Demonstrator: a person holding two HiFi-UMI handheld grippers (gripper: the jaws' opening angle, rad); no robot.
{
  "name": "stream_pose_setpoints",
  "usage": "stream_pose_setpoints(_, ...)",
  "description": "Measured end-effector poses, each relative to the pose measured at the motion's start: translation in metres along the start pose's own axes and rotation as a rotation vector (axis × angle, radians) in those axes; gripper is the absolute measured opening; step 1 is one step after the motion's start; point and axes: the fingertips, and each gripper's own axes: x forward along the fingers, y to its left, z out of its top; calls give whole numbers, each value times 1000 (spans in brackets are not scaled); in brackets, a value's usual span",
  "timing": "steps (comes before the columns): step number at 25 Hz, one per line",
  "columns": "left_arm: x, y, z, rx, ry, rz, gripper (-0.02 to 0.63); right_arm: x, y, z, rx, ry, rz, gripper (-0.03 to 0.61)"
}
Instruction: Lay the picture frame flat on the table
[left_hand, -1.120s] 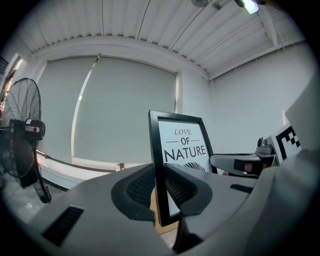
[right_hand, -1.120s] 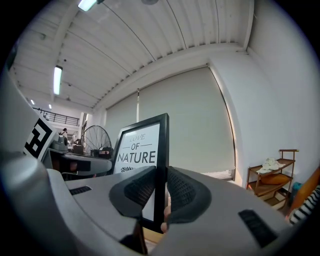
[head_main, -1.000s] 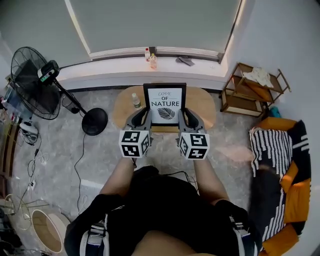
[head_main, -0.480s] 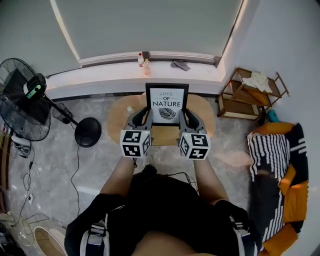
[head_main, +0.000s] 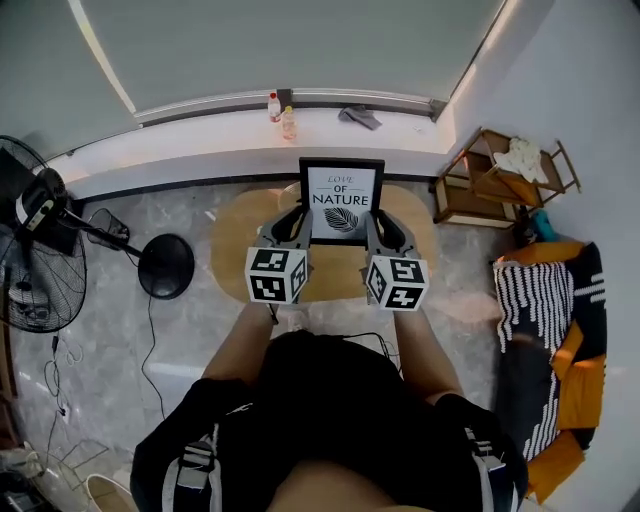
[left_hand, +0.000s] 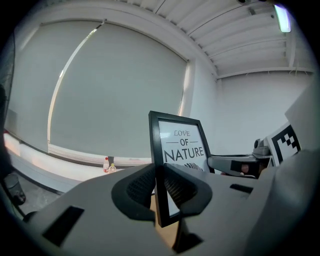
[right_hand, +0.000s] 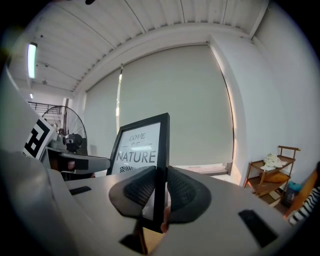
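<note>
Left hand-held gripper (head_main: 298, 216) and right hand-held gripper (head_main: 378, 218) stay clamped on the side edges of the upright picture frame (head_main: 341, 200), now carried further over the round wooden surface (head_main: 235, 245), so tipping it flat remains.

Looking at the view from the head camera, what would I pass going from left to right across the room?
Standing fan → left gripper → picture frame → right gripper → wooden shelf.

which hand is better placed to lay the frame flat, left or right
Neither clearly: the left gripper holds the picture frame by its left edge, the right gripper by its right, upright over the table. Probably both lower it together.
</note>
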Motion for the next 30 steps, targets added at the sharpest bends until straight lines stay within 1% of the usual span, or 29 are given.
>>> stream_pose_setpoints(4,29,43,-10,-34,37,-28,64,47,10,-11,-5,49,-25,91)
stream_pose_setpoints(7,54,62,-19,-55,74,-48,66,73,7,-19,1,78,-44,91)
stream_pose_setpoints(11,80,65,-40,-70,143,-67,64,90,-10,-41,26,142,-65,91)
stream_pose_setpoints(16,121,66,-70,-66,237,-64,66,116,-39,-76,55,228,-66,91)
stream_pose_setpoints(18,139,67,-83,-78,276,-62,66,130,-52,-90,72,264,-61,91)
stream_pose_setpoints(23,174,61,-130,-120,380,-25,66,150,-85,-138,101,365,-14,91)
stream_pose_setpoints(27,203,51,-185,-164,501,8,66,166,-116,-193,125,494,32,91)
stream_pose_setpoints(30,233,51,-223,-212,567,22,67,188,-140,-232,154,578,60,91)
